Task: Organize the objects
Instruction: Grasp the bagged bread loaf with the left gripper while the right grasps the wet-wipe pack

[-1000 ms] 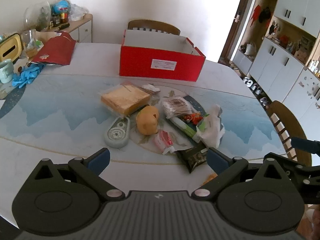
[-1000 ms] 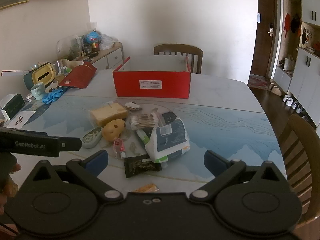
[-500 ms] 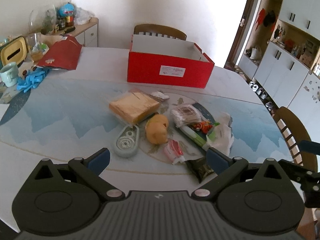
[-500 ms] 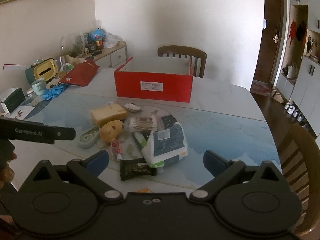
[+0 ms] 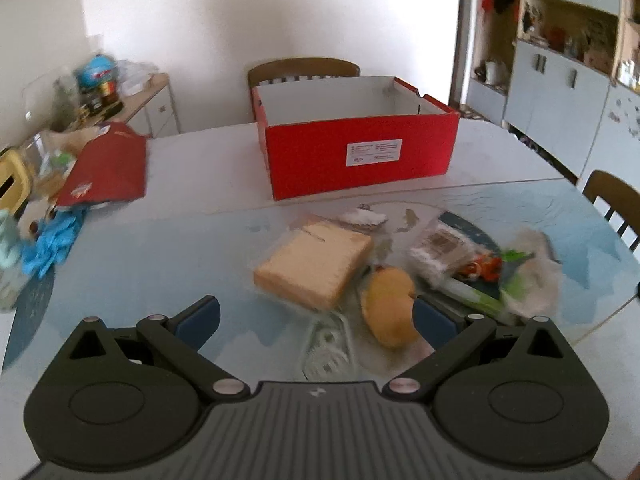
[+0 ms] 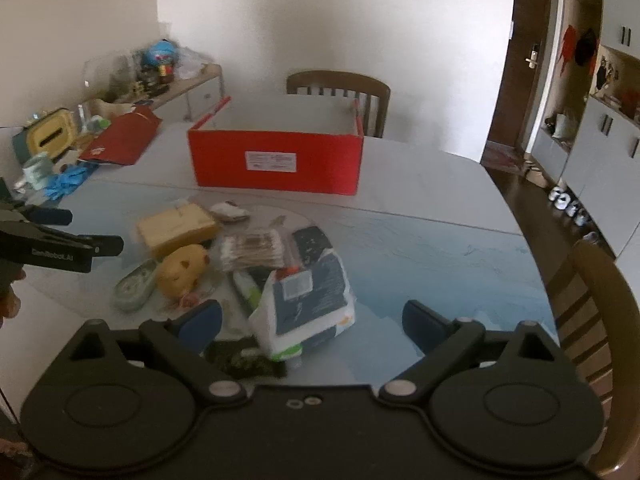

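**Both grippers spread over a heap of small goods, red box open beyond**

The red box (image 6: 276,160) sits on the far half of the table (image 6: 420,240), open at the top, its long side running left to right and its white label facing the cameras; a wooden chair (image 6: 340,84) stands just behind it. Nearer, a loose pile lies between box and grippers: a tan block in clear wrap (image 5: 314,262), its long axis slanting from near left to far right; a yellow animal-shaped toy (image 6: 182,274), face towards the right camera; a pale green tape dispenser (image 6: 132,286) just left of the toy, long axis running near left to far right; a packet of cotton swabs (image 6: 252,248) lying left to right; a white and dark blue pack (image 6: 310,300) nearest the right gripper. The left gripper (image 5: 316,314) hangs over the near edge of the pile, jaws wide apart, nothing between the pads but air, the toy just below its right finger; the right gripper (image 6: 312,320) is also spread, its jaws having just eased inward a little, gripping nothing, the blue pack showing between them. A red folder (image 5: 106,170) and blue gloves (image 5: 52,242) lie at the far left.
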Available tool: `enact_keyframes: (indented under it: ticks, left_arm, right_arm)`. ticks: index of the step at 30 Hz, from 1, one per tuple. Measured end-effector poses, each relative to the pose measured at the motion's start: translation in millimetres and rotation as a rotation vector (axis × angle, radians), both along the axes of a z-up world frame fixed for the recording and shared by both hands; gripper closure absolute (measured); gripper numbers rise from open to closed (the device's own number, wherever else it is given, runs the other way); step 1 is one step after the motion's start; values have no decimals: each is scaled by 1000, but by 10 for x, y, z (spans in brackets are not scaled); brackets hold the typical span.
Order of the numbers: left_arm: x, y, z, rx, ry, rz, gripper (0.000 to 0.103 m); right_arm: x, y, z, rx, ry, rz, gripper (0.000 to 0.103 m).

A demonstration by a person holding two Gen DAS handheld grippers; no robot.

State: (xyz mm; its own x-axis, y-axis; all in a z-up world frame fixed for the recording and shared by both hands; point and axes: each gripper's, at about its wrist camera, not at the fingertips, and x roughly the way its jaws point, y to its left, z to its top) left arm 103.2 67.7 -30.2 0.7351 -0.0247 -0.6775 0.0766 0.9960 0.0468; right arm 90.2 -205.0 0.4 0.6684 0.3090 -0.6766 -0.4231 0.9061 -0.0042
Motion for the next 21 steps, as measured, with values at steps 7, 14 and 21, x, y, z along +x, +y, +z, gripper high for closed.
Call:
enact_keyframes:
  ticks: [7, 14, 21]
  left_arm:
    - [552, 63, -262, 51, 38, -58, 0]
    - [980, 43, -484, 118, 78, -147, 1]
    - [1202, 85, -618, 118, 108, -216, 1]
  right_arm:
    - [356, 214, -102, -36, 31, -83, 8]
    - [687, 433, -274, -78, 66, -157, 17]
    - [930, 573, -468, -99, 136, -211, 23]
